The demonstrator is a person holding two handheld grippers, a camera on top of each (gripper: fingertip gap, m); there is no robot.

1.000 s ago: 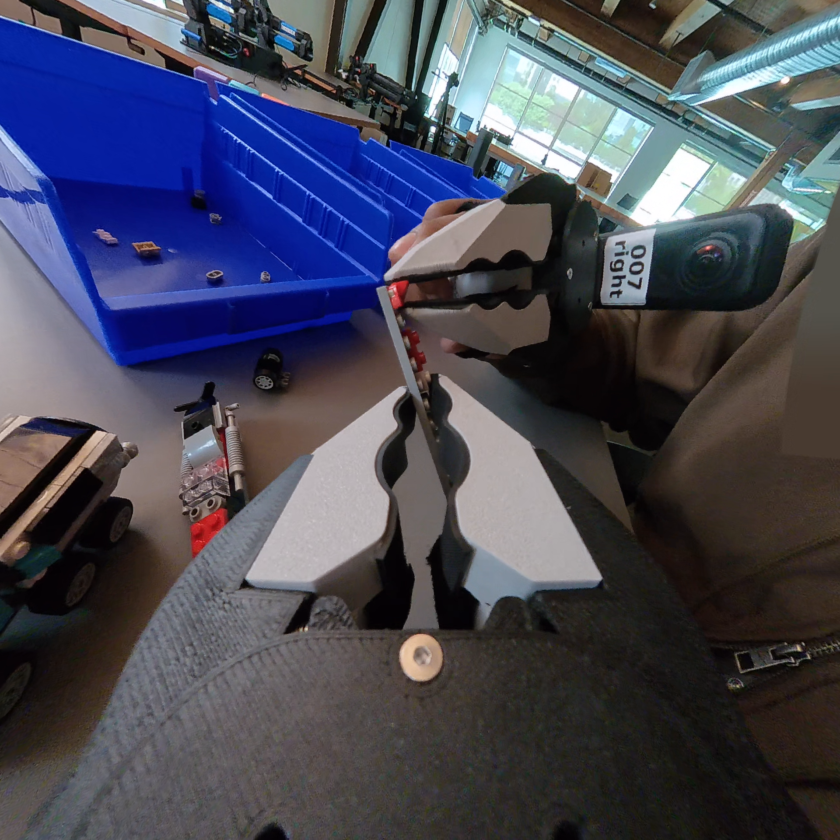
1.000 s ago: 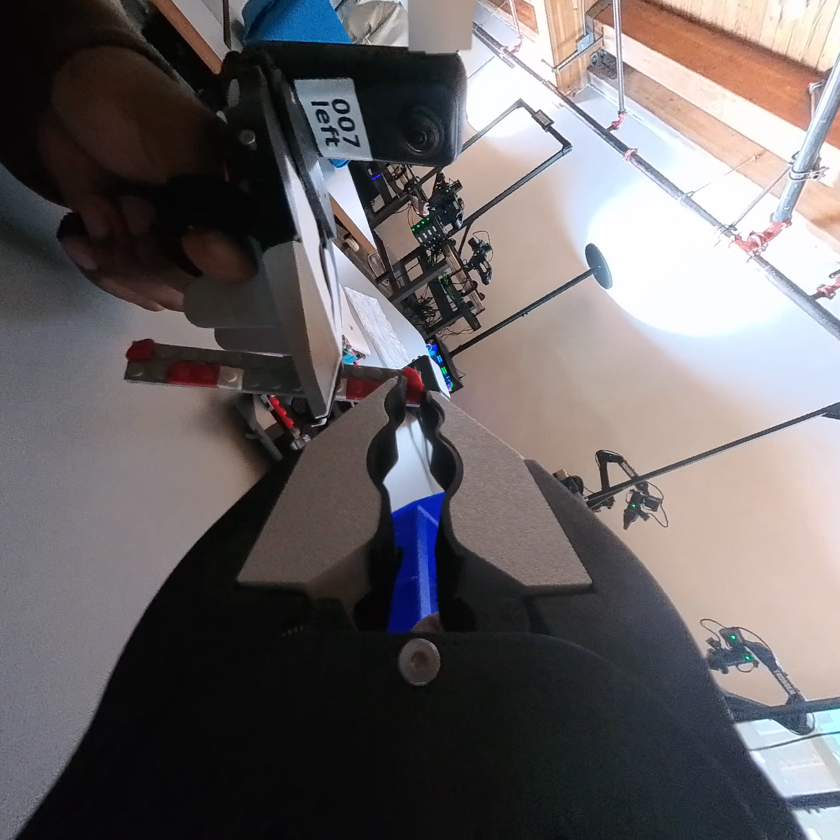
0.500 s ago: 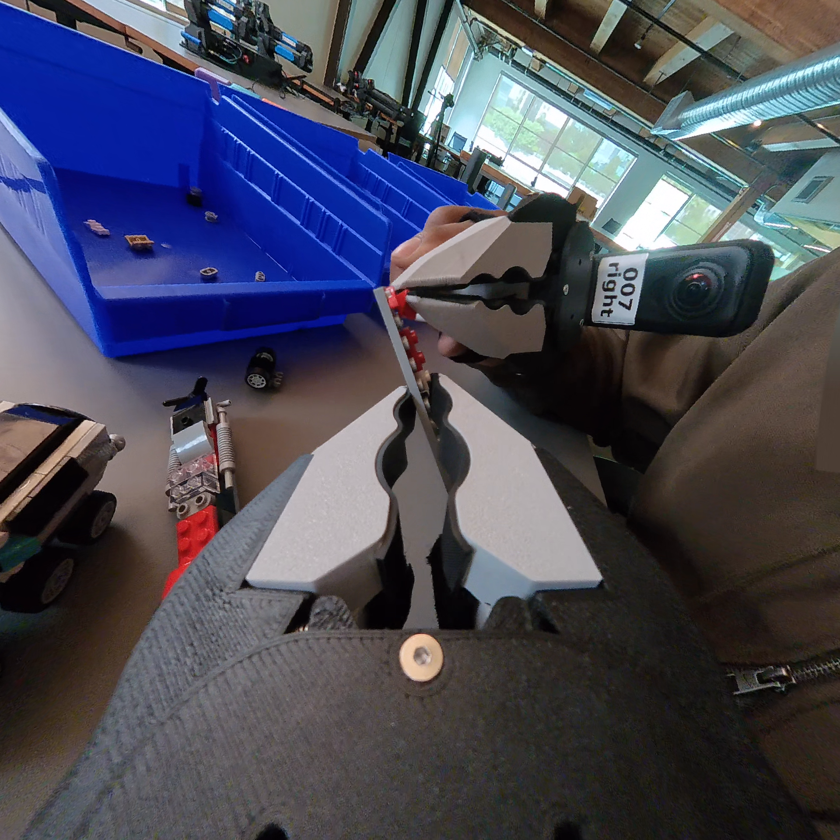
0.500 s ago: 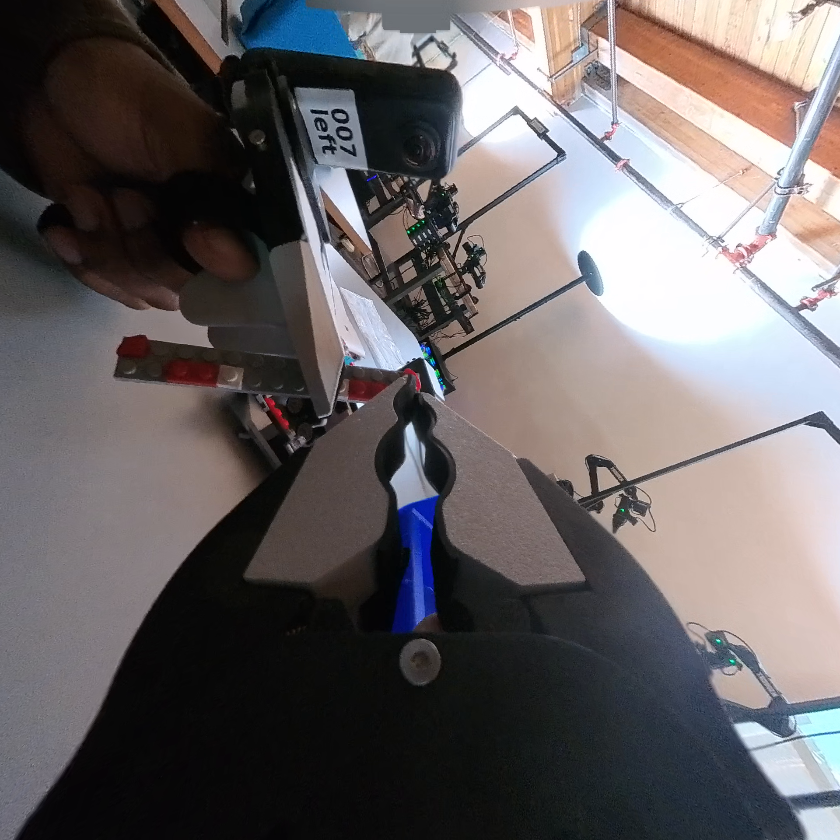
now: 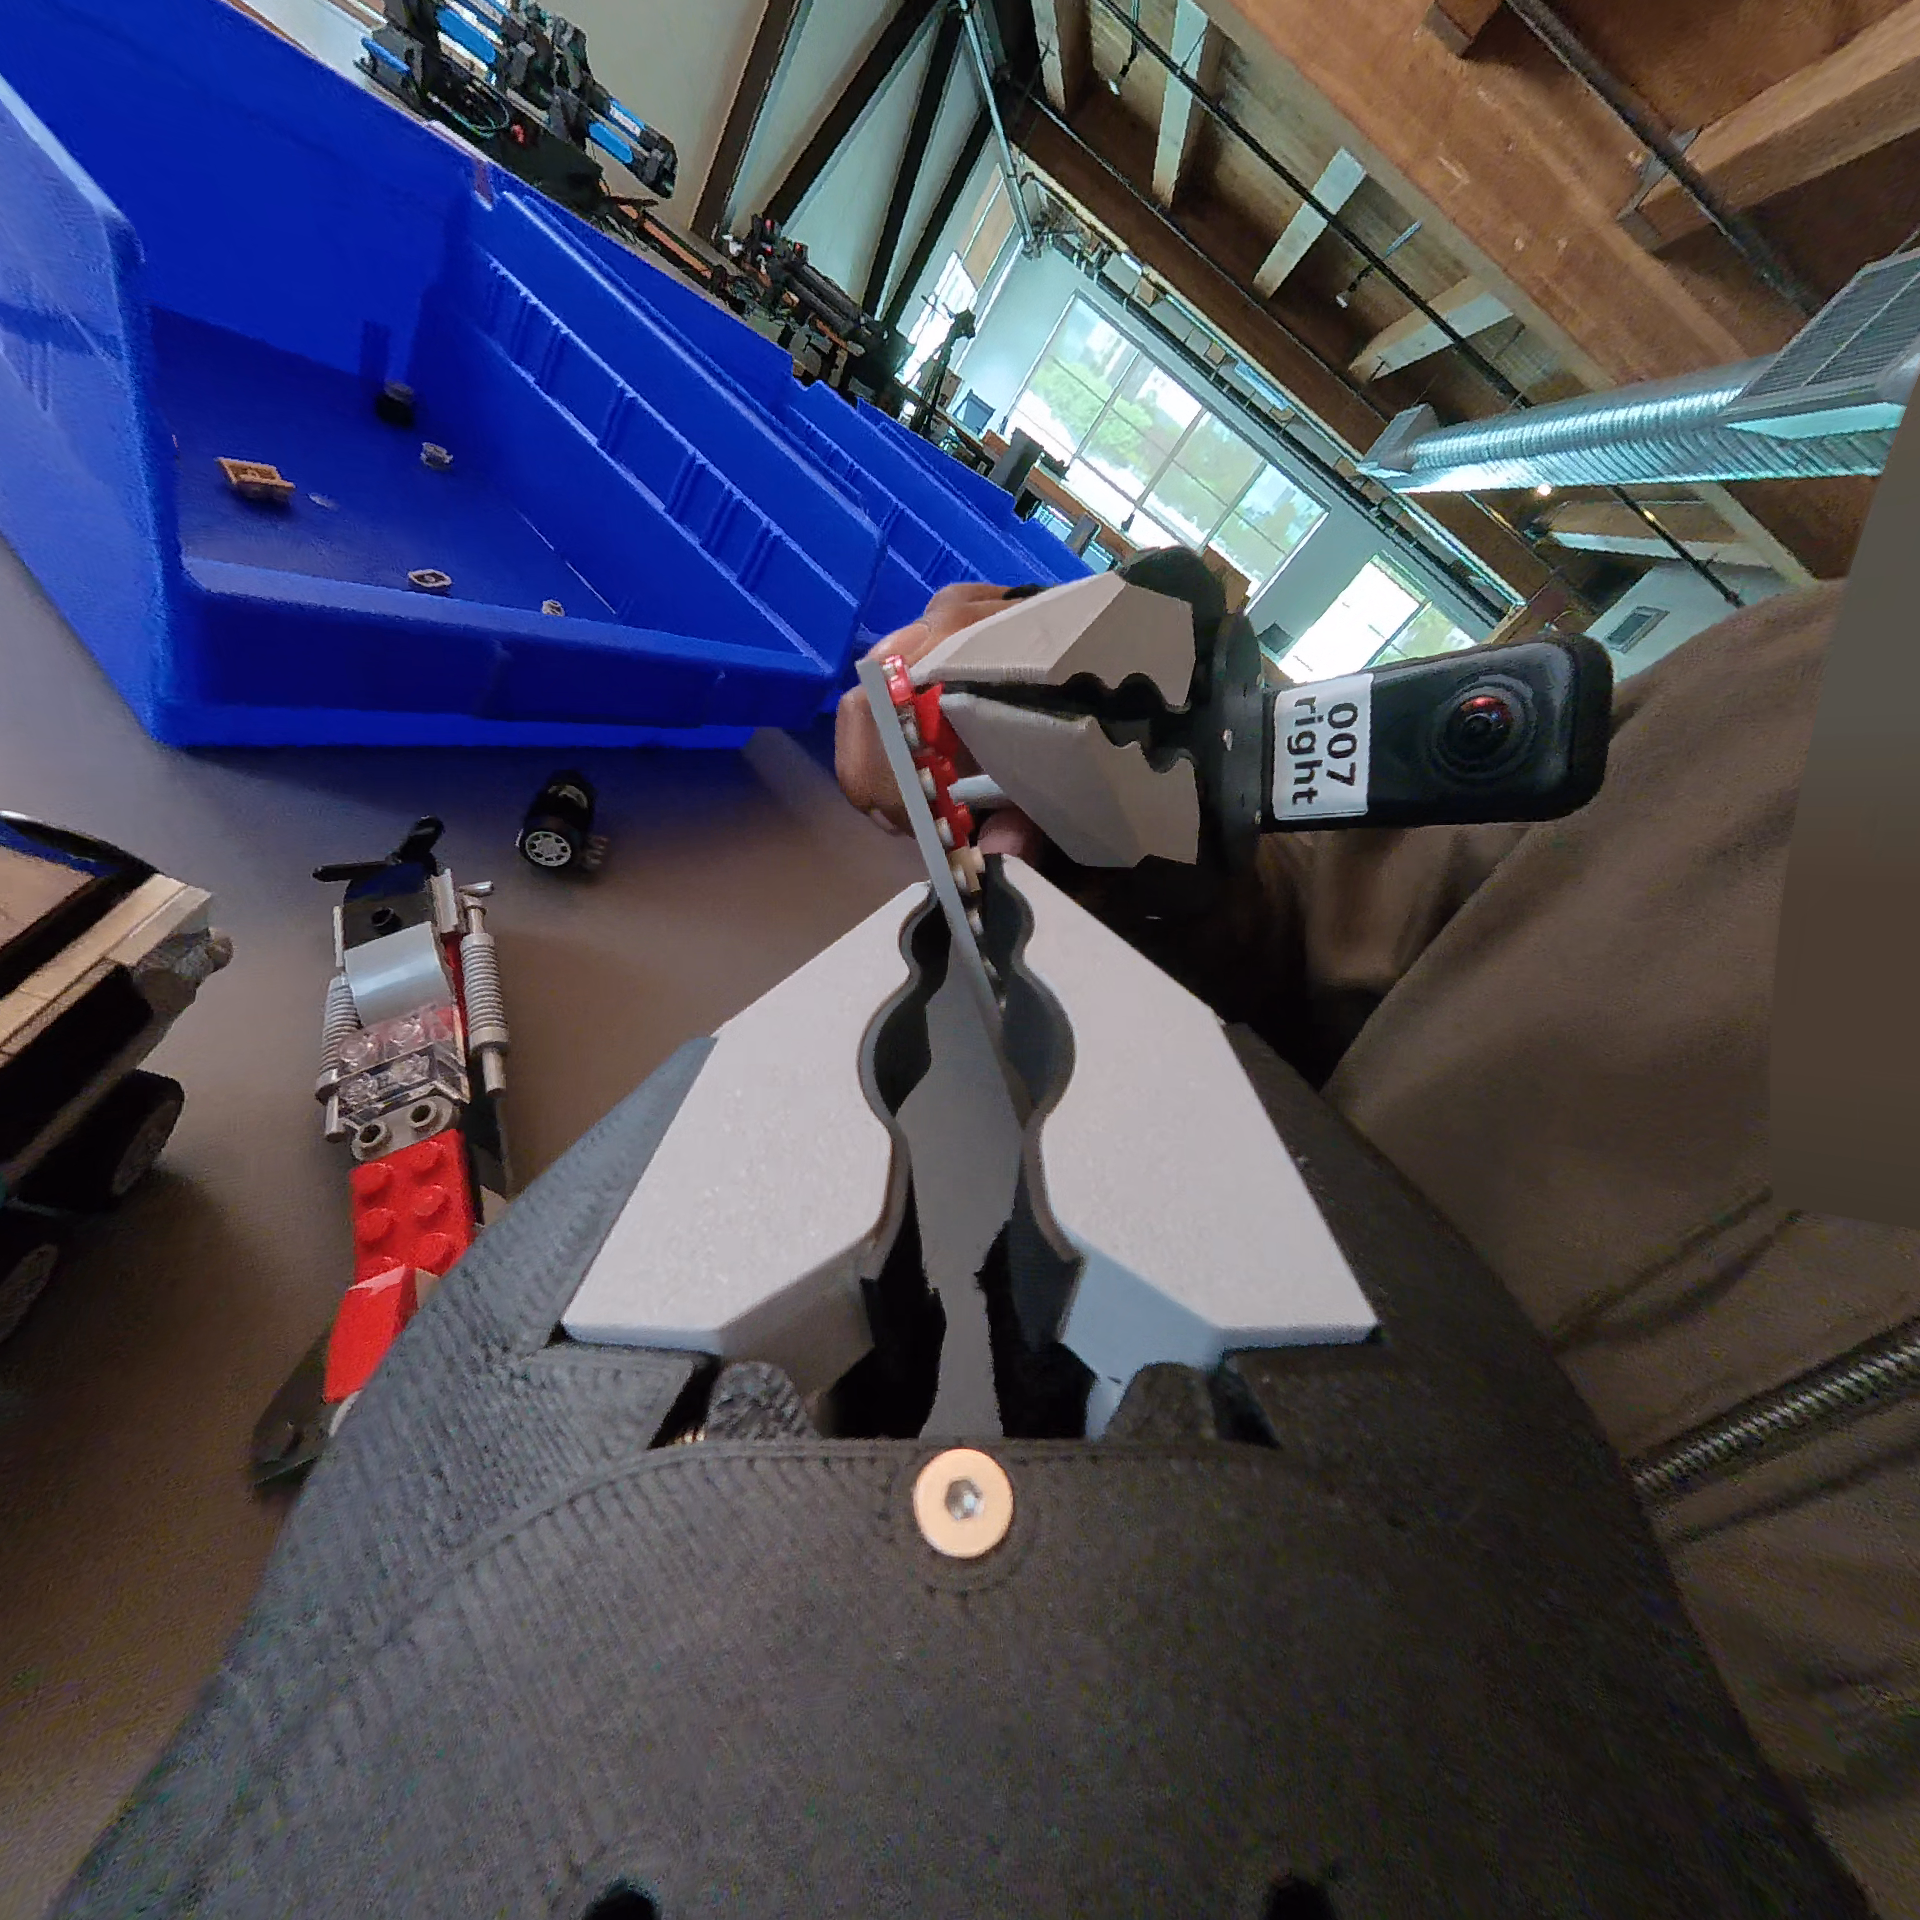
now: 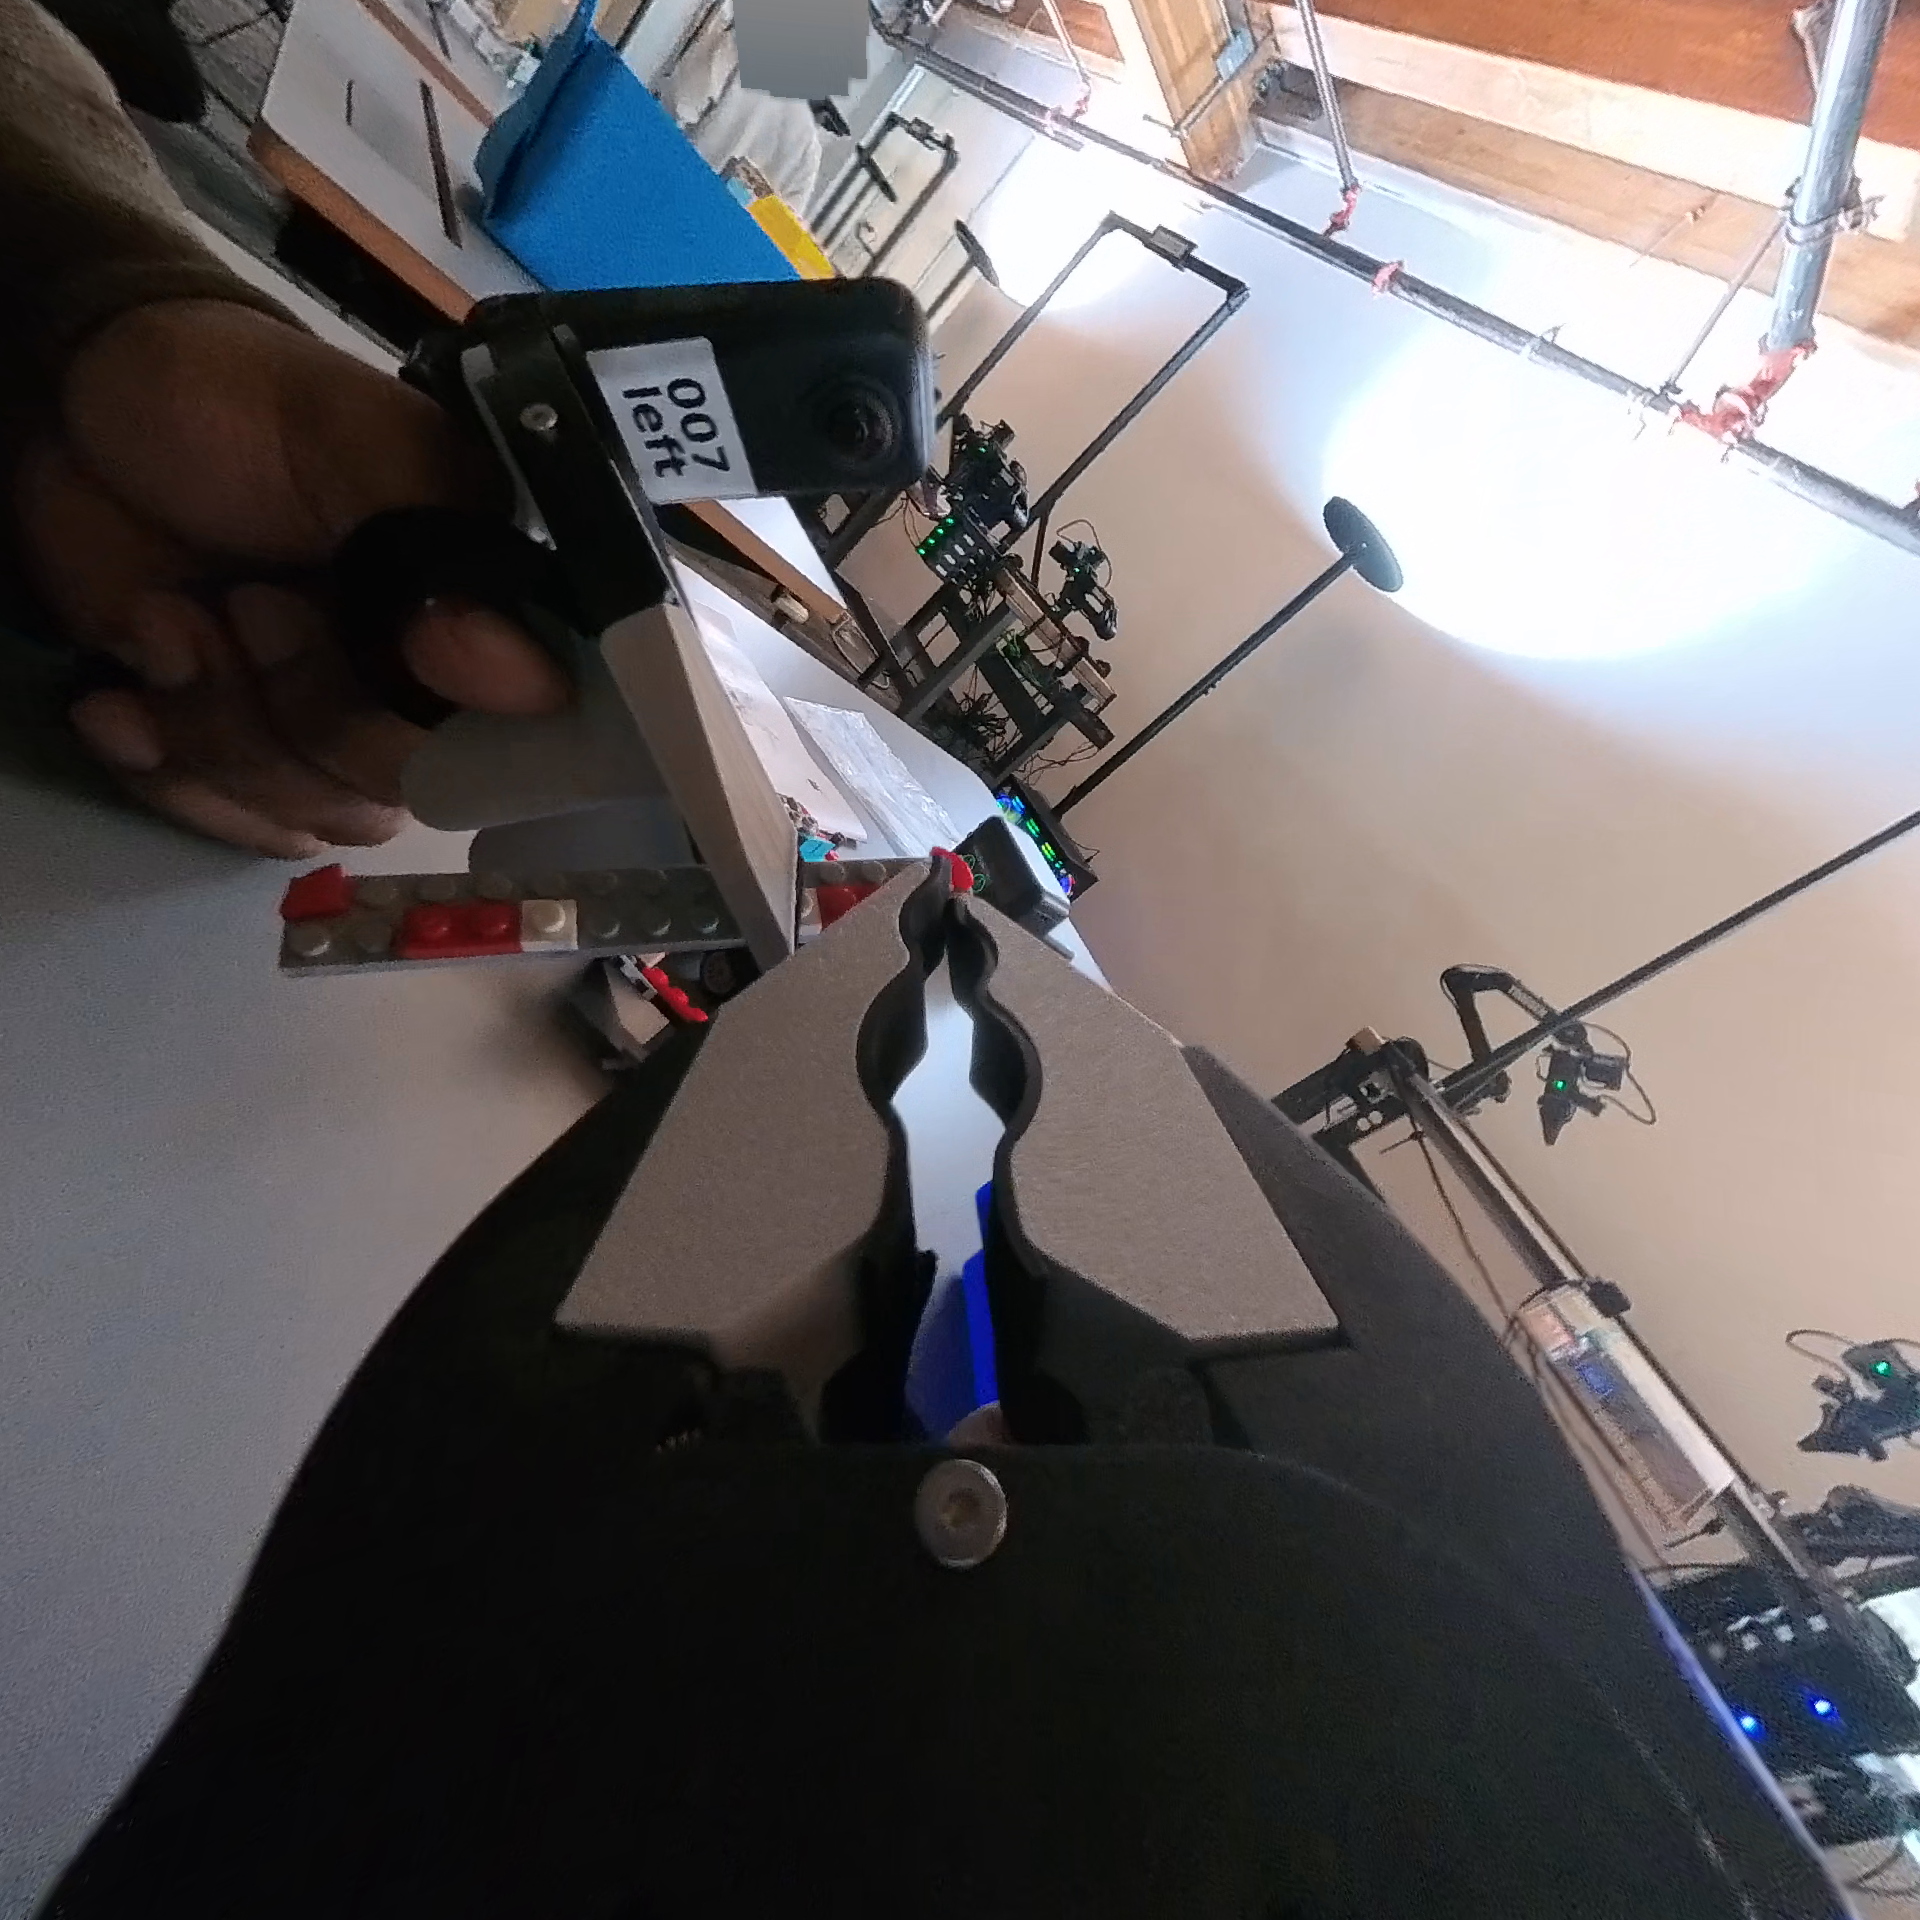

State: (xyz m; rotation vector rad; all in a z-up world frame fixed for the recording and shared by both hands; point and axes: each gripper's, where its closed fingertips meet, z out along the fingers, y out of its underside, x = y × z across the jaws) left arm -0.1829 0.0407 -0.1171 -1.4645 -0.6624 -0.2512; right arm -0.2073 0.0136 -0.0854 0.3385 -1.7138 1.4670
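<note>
Two grippers meet above a grey table (image 5: 675, 831): the left gripper (image 5: 961, 914) clamps a long grey studded plate (image 6: 499, 925), the right gripper (image 6: 948, 896) pinches a small red piece (image 6: 951, 868) at its end. Blue bins (image 5: 520, 582) line the workshop table.

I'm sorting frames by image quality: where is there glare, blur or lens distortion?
Right wrist view: a bright light patch washes out the pale ceiling, leaving the right gripper dark. Left wrist view: evenly lit and sharp on the long grey brick plate; wide-angle bending warps the blue plastic bins.
</note>
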